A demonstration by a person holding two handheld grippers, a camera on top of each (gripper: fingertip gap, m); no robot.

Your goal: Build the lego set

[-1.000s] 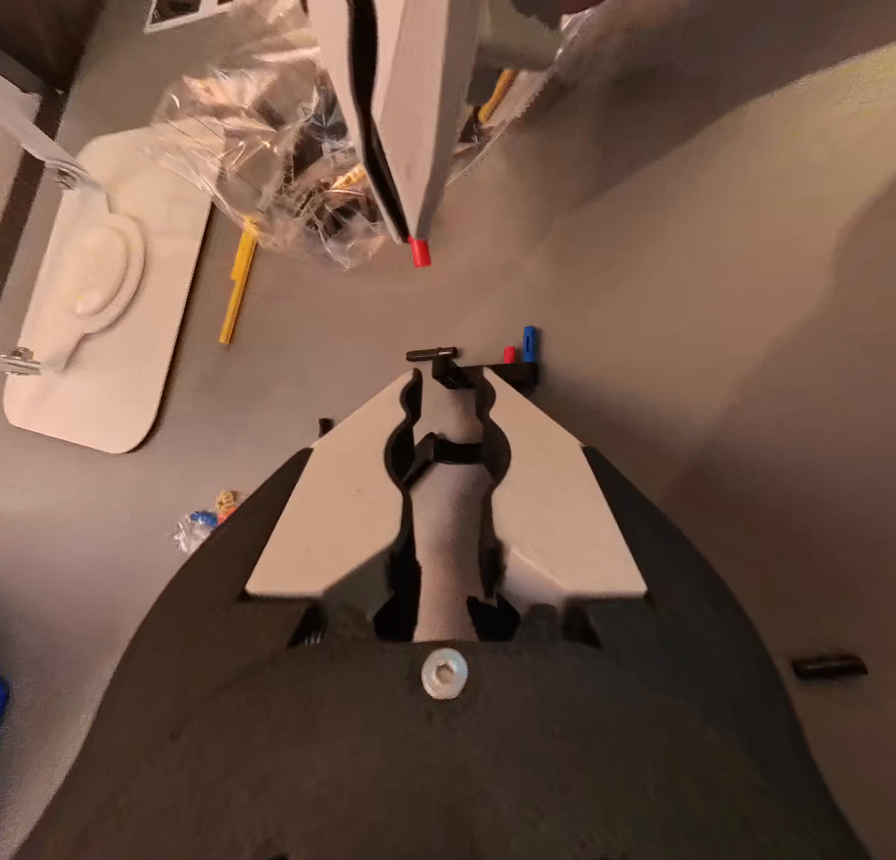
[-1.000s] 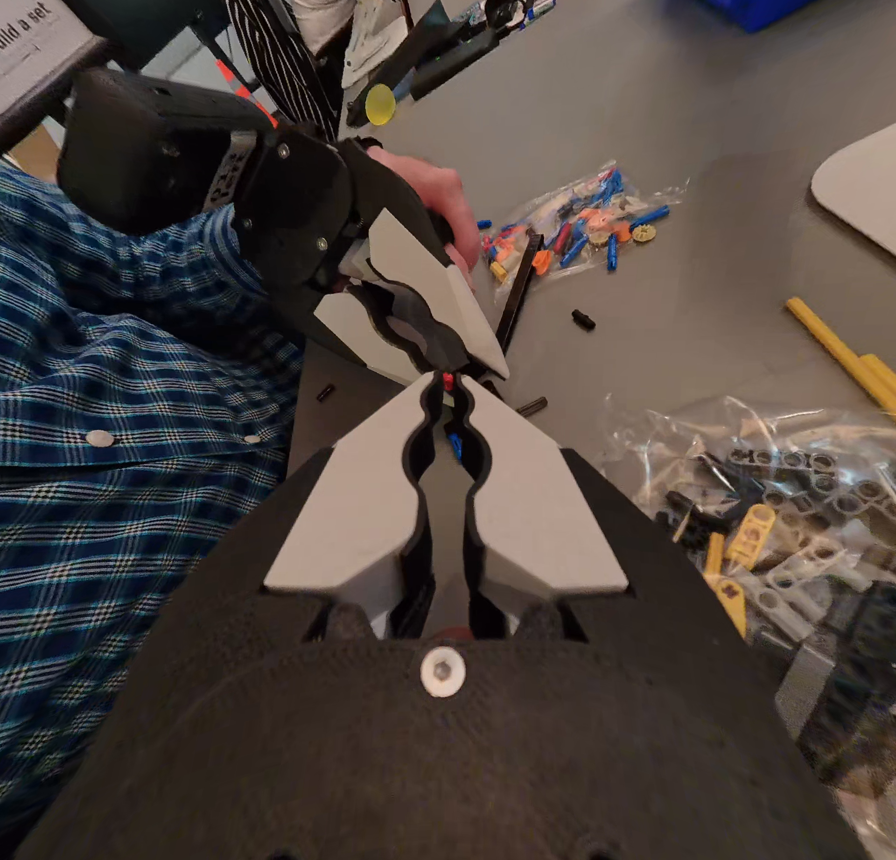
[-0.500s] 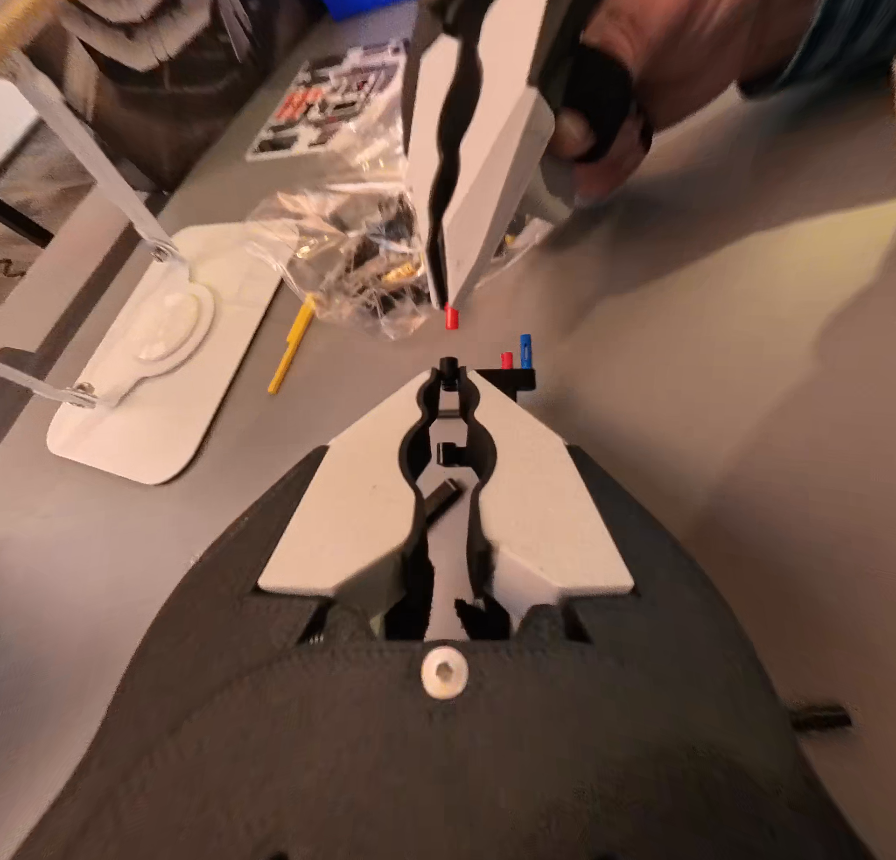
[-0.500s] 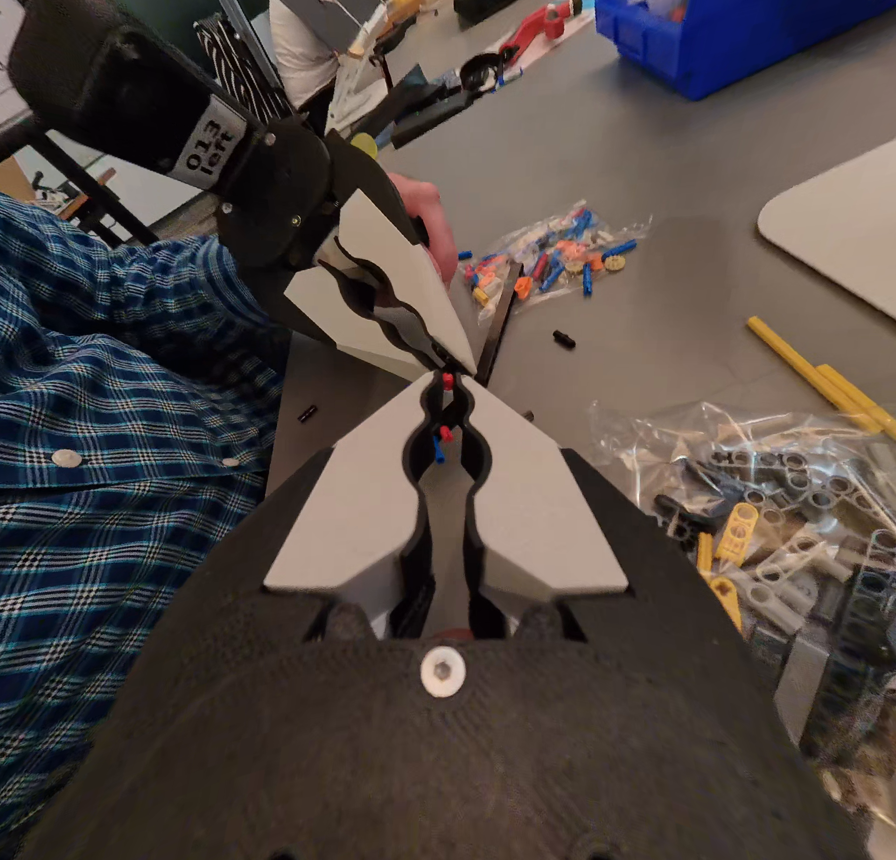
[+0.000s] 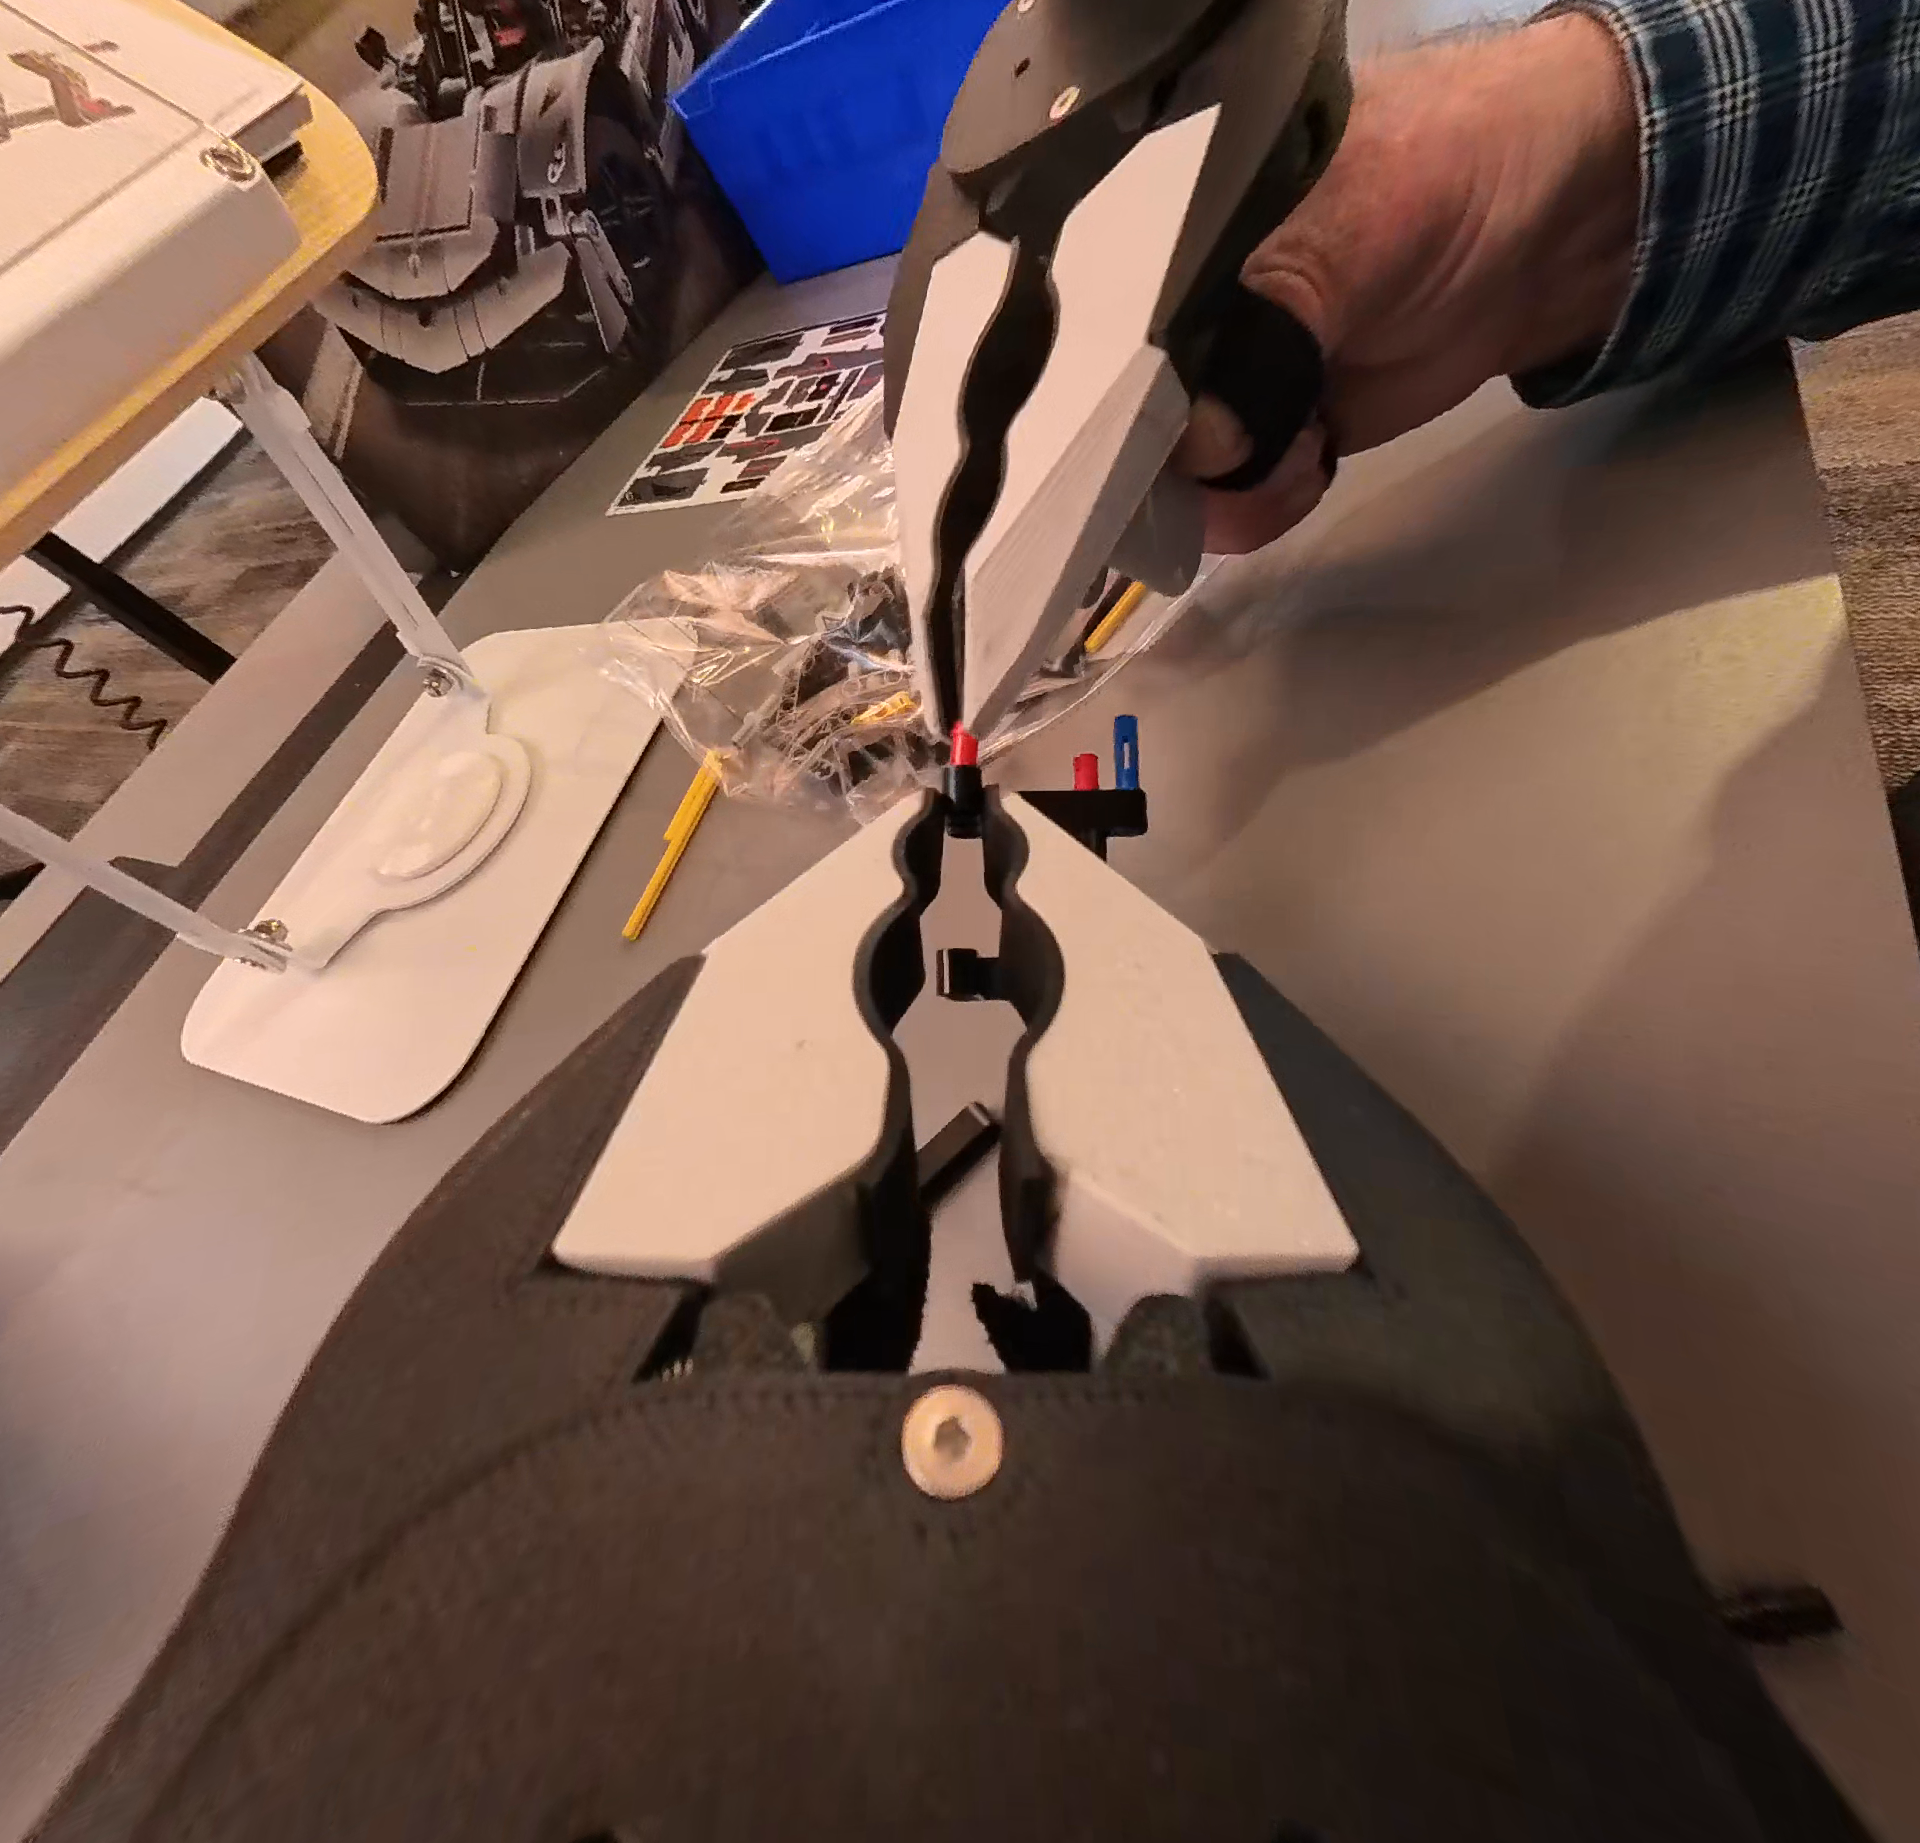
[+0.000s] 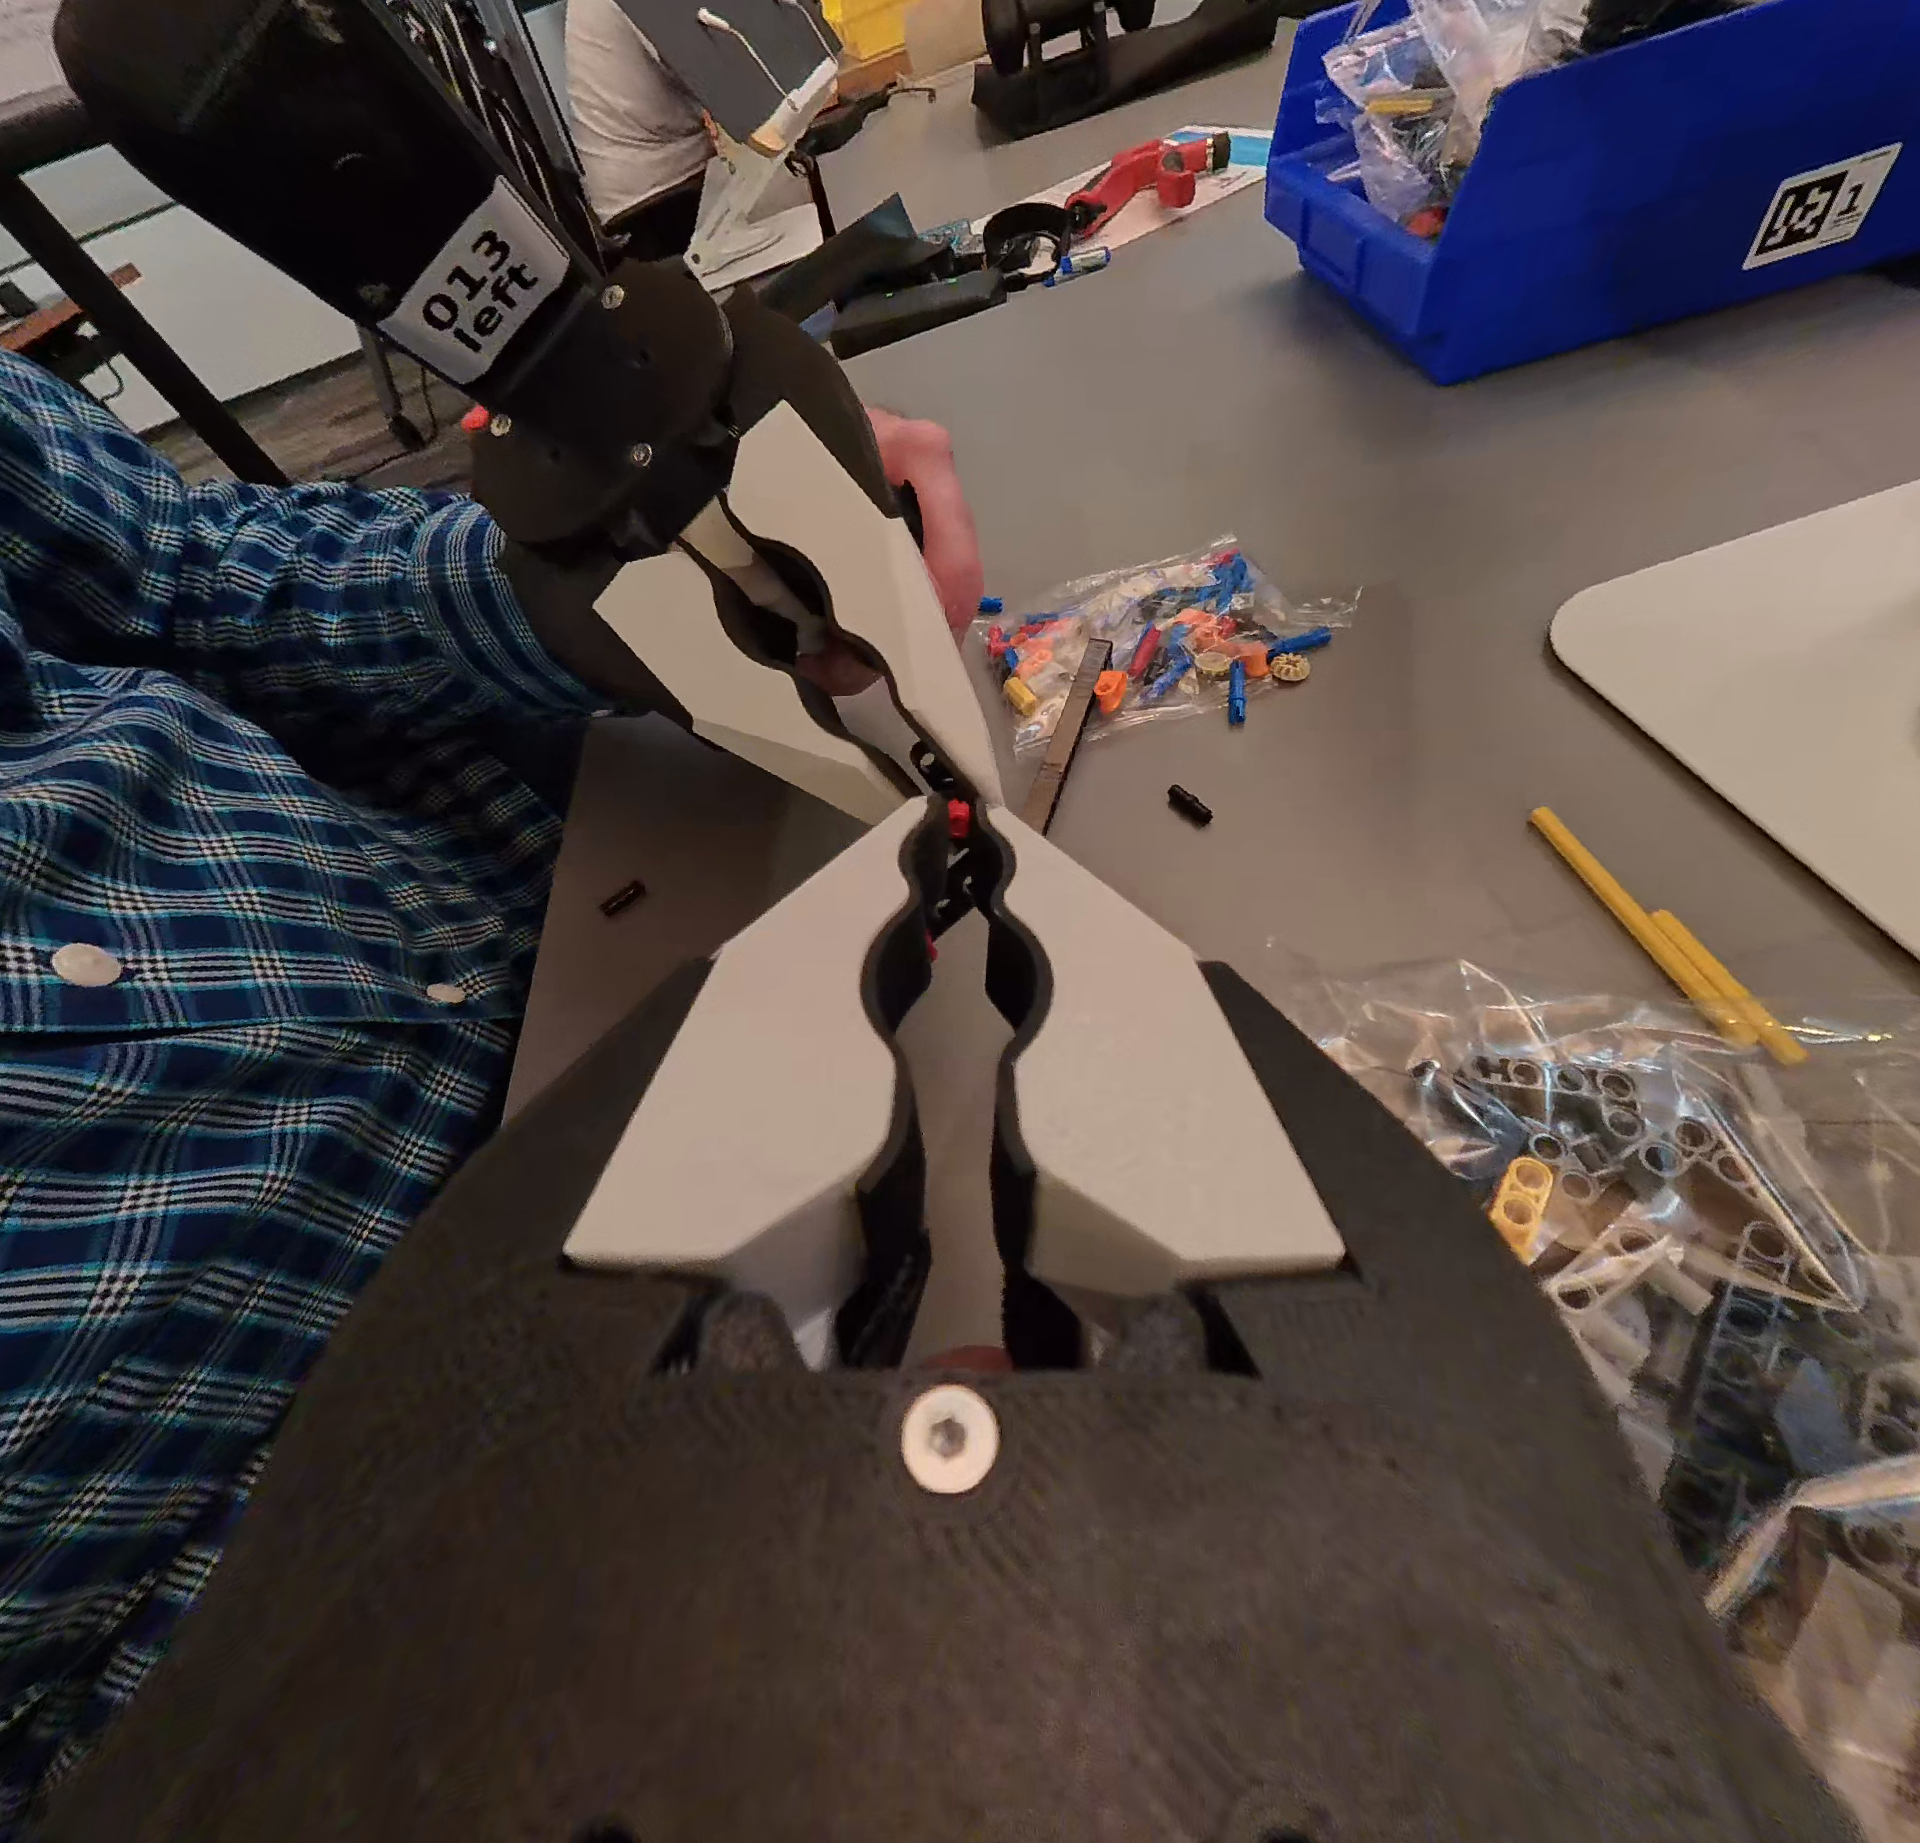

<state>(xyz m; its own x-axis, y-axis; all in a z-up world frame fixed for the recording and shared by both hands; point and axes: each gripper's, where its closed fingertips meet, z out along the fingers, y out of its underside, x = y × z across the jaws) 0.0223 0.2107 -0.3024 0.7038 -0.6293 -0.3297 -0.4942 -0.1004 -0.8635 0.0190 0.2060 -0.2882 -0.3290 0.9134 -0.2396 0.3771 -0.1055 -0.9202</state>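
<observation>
Red marks the small pin pinched at the very tips of your right gripper, whose white fingers are pressed together on it from above. Directly beneath, the tips of your left gripper close on a black lego piece; the red pin's lower end touches the top of this piece. The black piece continues to the right as a short black beam, from which a second red pin and a blue pin stand upright, side by side.

In the right wrist view the same meeting appears between the tips of your right gripper, with the red pin at the contact point and your left gripper arriving from the upper left.

On the grey table, a clear bag of dark and yellow parts lies near your right gripper, with yellow rods just beyond it. A smaller bag of blue, orange and red parts lies behind the tips, a loose black pin near it. A white stand base sits at the left, a sticker sheet and blue bin farther back.
</observation>
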